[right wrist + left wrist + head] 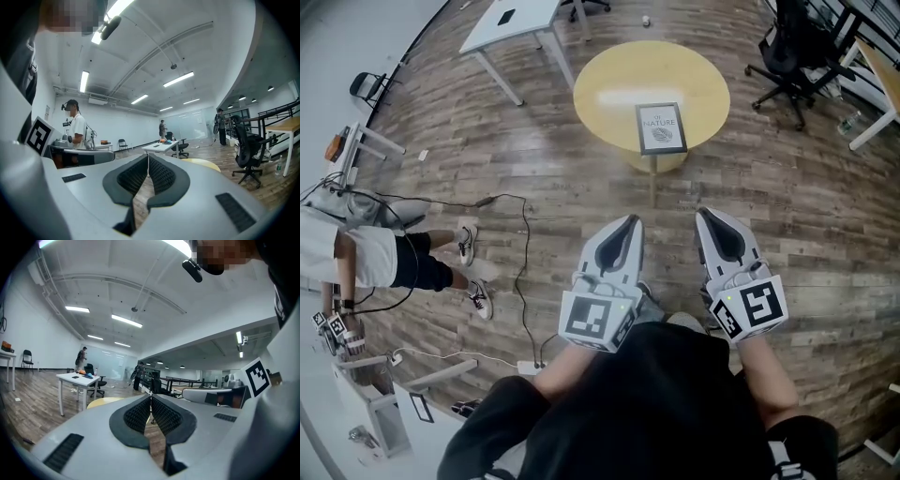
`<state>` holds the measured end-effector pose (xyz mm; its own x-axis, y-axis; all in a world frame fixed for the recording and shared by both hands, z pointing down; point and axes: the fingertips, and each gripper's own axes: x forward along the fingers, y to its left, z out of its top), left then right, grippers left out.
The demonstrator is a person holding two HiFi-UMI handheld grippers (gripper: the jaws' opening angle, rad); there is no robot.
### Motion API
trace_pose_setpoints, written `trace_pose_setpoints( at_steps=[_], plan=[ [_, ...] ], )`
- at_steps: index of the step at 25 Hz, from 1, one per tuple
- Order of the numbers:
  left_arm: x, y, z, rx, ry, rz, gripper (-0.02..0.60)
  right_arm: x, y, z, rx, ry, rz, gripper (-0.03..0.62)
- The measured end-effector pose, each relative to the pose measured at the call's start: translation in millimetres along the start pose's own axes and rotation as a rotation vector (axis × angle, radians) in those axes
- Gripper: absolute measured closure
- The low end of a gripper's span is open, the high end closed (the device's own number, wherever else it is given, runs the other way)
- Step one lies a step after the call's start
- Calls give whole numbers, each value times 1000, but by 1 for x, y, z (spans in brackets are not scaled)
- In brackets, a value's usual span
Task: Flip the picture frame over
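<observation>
We hold the left tool (628, 223) and the right tool (706, 216) side by side and level, each with its jaws pressed together and nothing between them. Ahead of both tips, well apart from them, the picture frame (661, 128) lies print side up near the closer edge of a round yellow worktop (609, 84). Beyond it, a white desk (511, 21) stands to the left and a black office chair (792, 52) to the right, on a wooden floor (534, 159).

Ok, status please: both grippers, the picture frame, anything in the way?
Left gripper shut, empty. Right gripper shut, empty. Picture frame face up on round table, untouched. Wood floor between, no obstacle seen.
</observation>
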<state>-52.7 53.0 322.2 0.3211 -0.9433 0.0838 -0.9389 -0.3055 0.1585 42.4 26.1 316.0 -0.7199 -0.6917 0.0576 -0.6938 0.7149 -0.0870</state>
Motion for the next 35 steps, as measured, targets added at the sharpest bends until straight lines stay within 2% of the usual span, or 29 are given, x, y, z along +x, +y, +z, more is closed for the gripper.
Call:
trace_pose_setpoints(
  at_steps=[6,18,35],
  plan=[
    [18,35,5,7,-6,-21,552,40,4,9,-35,-9,1,574],
    [50,69,6,10,-7,-9,552,83,-21,5,-69,-5,-2,574],
    [235,108,22,16,26,4,552,191,-178,-2,-31,56,4,574]
  ],
)
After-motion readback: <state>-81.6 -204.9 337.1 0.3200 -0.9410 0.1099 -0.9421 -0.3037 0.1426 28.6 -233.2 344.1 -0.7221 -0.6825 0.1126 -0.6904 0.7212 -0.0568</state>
